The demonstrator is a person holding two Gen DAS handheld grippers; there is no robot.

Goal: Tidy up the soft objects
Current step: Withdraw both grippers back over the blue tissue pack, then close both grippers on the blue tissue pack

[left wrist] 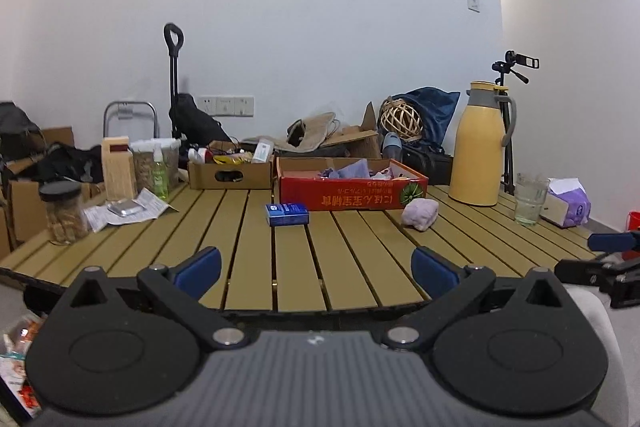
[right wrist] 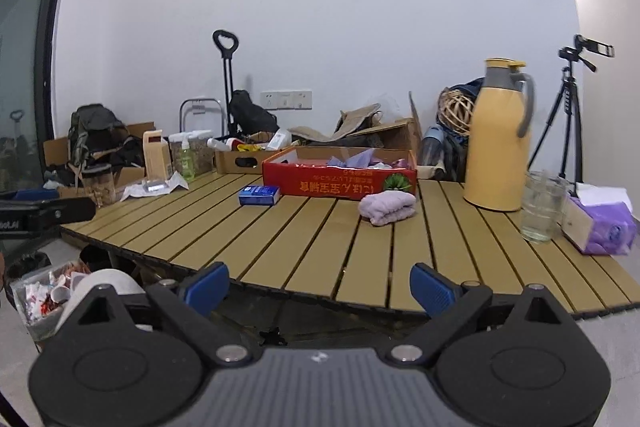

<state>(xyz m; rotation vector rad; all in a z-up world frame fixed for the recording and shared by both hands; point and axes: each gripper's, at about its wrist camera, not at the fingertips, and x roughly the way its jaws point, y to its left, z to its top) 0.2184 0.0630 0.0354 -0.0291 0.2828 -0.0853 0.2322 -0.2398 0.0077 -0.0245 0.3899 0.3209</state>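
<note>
In the left wrist view, nearest the lens, the left gripper [left wrist: 316,267] hung at the near edge of the slatted table [left wrist: 256,251], its blue fingers [left wrist: 200,267] spread wide with nothing between them. Farther in, a small blue box [left wrist: 287,214] lay on the slats, and behind it stood a red cardboard box [left wrist: 352,193] with purple cloth pieces [left wrist: 352,170] inside. A folded lilac towel [left wrist: 420,213] sat on the table just in front of the red box's right corner, apart from both grippers. A yellow jug [left wrist: 482,143] stood to the right, with a glass [left wrist: 530,199] and a pack of tissues [left wrist: 568,203] beyond it; a jar [left wrist: 64,213] stood at the far left edge. The other gripper showed at the right border, over the table's edge. In the right wrist view, the right gripper [right wrist: 320,285] was also held off the near edge of the table [right wrist: 280,239], blue fingers [right wrist: 430,287] apart and empty. The lilac towel [right wrist: 388,207] lay ahead and slightly right, touching or almost touching the front of the red cardboard box [right wrist: 340,183]. The small blue box [right wrist: 259,195] lay left of it, the yellow jug [right wrist: 498,135] and glass [right wrist: 542,205] to the right, the tissues [right wrist: 604,227] at the far right. The left gripper [right wrist: 48,215] reached in from the left border.
</note>
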